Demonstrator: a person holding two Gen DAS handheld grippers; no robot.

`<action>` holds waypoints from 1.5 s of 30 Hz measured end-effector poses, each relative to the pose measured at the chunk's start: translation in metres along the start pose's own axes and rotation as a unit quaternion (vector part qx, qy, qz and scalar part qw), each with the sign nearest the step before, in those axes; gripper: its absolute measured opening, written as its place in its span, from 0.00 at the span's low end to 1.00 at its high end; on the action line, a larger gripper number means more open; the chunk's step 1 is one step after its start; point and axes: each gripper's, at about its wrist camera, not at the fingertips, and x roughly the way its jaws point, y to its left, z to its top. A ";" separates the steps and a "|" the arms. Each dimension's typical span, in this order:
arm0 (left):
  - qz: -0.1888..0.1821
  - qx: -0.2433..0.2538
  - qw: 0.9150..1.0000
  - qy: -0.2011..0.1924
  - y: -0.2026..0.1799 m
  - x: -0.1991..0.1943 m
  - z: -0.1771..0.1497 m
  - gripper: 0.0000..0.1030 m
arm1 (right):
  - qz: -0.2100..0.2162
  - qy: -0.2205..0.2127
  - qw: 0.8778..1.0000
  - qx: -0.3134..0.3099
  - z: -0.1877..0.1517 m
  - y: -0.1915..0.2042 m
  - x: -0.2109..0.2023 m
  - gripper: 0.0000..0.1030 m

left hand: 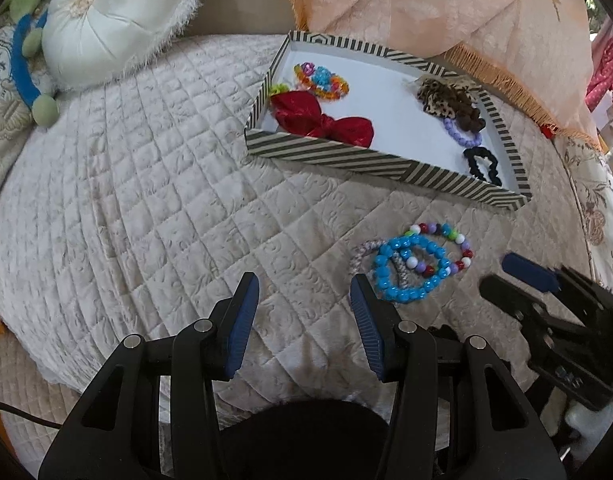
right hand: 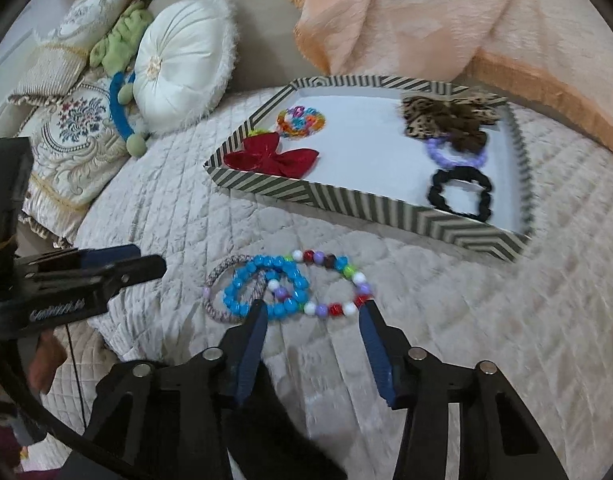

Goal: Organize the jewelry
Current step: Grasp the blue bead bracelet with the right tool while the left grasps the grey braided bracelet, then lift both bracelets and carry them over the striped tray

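Observation:
A striped tray (left hand: 346,158) (right hand: 346,200) lies on the quilted bed. It holds a red bow (left hand: 322,118) (right hand: 272,156), a colourful bracelet (left hand: 320,80) (right hand: 302,120), a leopard scrunchie (left hand: 446,96) (right hand: 446,120), a purple bracelet (left hand: 460,134) (right hand: 454,156) and a black scrunchie (left hand: 482,164) (right hand: 460,194). In front of the tray lie a blue bead bracelet (left hand: 410,274) (right hand: 262,288), a multicolour bead bracelet (left hand: 452,250) (right hand: 338,284) and a grey braided band (left hand: 362,256) (right hand: 222,280), overlapping. My left gripper (left hand: 304,292) is open, just left of them. My right gripper (right hand: 312,310) is open, at the pile's near edge.
A round white cushion (left hand: 114,20) (right hand: 182,68) sits at the back left, with embroidered pillows (right hand: 74,148) and a blue-and-green toy (left hand: 22,76) (right hand: 122,112) beside it. A peach fringed blanket (left hand: 446,12) (right hand: 446,12) lies behind the tray.

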 end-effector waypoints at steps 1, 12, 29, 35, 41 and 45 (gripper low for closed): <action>0.000 0.000 1.000 0.002 0.001 0.001 0.000 0.46 | 0.001 0.005 1.000 -0.004 0.002 0.001 0.006 0.42; -0.016 -0.016 0.999 0.027 0.014 0.019 0.004 0.46 | 0.014 0.032 0.999 -0.034 0.009 0.004 0.045 0.13; -0.037 -0.006 0.998 0.059 -0.015 0.055 0.021 0.48 | 0.018 -0.045 0.999 0.001 0.013 -0.030 -0.041 0.10; -0.029 0.000 0.998 0.059 -0.021 0.065 0.025 0.11 | 0.016 -0.051 0.999 0.003 0.014 -0.034 -0.051 0.10; -0.030 0.001 0.999 0.027 -0.015 0.040 0.026 0.06 | 0.017 -0.056 0.998 0.002 0.014 -0.034 -0.059 0.10; -0.027 -0.002 1.000 0.002 -0.009 0.017 0.027 0.06 | 0.020 -0.064 0.998 0.002 0.016 -0.032 -0.066 0.10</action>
